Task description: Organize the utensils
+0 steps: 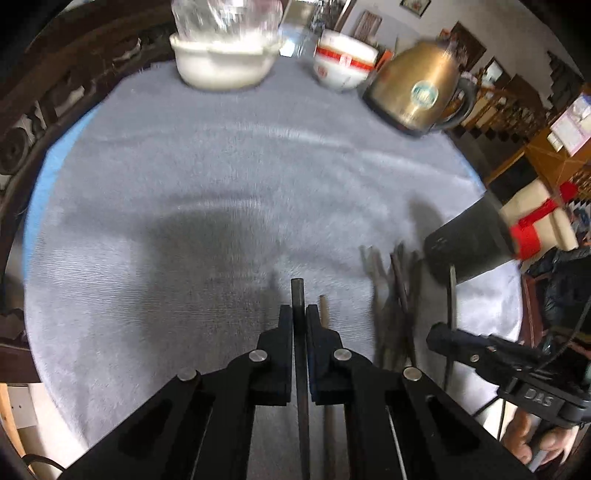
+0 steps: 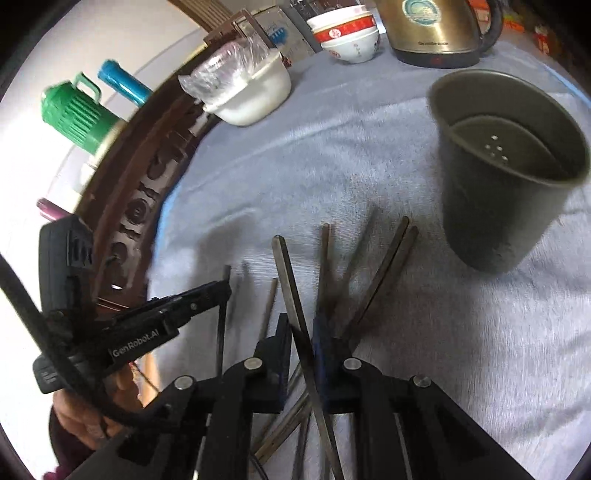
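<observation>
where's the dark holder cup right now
The dark grey metal holder cup stands upright on the grey cloth, right of the loose chopsticks, in front of the gold kettle.

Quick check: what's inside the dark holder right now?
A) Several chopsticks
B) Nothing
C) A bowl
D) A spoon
B: the right wrist view looks into the holder and shows only its bare perforated bottom, while loose chopsticks lie on the cloth beside it.

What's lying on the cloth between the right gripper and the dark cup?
In the right wrist view, loose chopsticks fan out on the grey cloth between the right gripper and the dark cup; beyond their tips, bare cloth.
</observation>
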`<state>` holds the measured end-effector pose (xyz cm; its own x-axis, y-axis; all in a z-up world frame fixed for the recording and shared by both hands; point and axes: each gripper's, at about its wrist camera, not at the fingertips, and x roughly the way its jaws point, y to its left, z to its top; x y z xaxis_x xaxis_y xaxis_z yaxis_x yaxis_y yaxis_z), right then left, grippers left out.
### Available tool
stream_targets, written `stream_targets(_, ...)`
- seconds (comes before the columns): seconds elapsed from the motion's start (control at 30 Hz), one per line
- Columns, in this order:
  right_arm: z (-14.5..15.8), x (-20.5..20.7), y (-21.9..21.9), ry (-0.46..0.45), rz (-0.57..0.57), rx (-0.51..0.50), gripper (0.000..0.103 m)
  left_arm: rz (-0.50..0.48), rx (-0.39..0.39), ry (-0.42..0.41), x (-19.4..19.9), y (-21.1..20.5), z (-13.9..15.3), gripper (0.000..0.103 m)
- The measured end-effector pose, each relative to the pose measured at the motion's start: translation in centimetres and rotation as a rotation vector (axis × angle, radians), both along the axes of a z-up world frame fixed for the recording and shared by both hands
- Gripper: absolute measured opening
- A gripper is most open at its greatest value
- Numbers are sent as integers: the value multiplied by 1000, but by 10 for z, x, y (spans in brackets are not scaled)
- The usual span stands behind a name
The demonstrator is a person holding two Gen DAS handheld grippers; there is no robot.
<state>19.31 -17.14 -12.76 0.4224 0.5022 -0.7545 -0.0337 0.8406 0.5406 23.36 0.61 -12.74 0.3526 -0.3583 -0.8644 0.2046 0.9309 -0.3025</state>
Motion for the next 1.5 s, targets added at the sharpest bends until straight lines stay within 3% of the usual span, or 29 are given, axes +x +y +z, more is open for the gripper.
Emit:
stream_targets(0.23,38,-35,-25,-125,-68,48,12,12,-46,-170,-36,5,61,6)
stream_targets(0.37,55,-44,-38,-170,-107,2,11,-4,-51,-256,-51,1,90,6)
stream_targets(0.5,44,-50,-47,-136,-123,-10,13,4,-77,-286,-68,10,103,6)
stream_targets(0.67,5,-58,-62,-49,-182,-100,15,-9,-68,-344,-87,8,110,6)
stream_targets(0.77,-10,-56,-67,-9,-200,-130,20,-22,-67,-368,-97,8,115,6)
stream_targets(0.87,-17,-50,-64,-15,-204,-146,37,-30,-77,-377,-100,8,117,6)
stream_targets(0.9,-17,-47,-62,-28,-201,-156,51,-32,-76,-382,-100,8,117,6)
stream_targets(0.93,-16,-46,-61,-53,-207,-170,55,-32,-70,-388,-101,9,117,6)
stream_targets(1.0,-16,-41,-61,-67,-228,-203,53,-30,-65,-394,-102,9,117,6)
stream_targets(1.07,-20,-31,-60,-34,-219,-202,37,-28,-55,-400,-103,9,117,6)
stream_targets(1.13,-23,-23,-58,-12,-212,-222,29,-31,-48,-403,-102,8,117,6)
stream_targets(1.5,-28,6,-37,63,-191,-313,17,-50,42,-443,-108,-9,119,6)
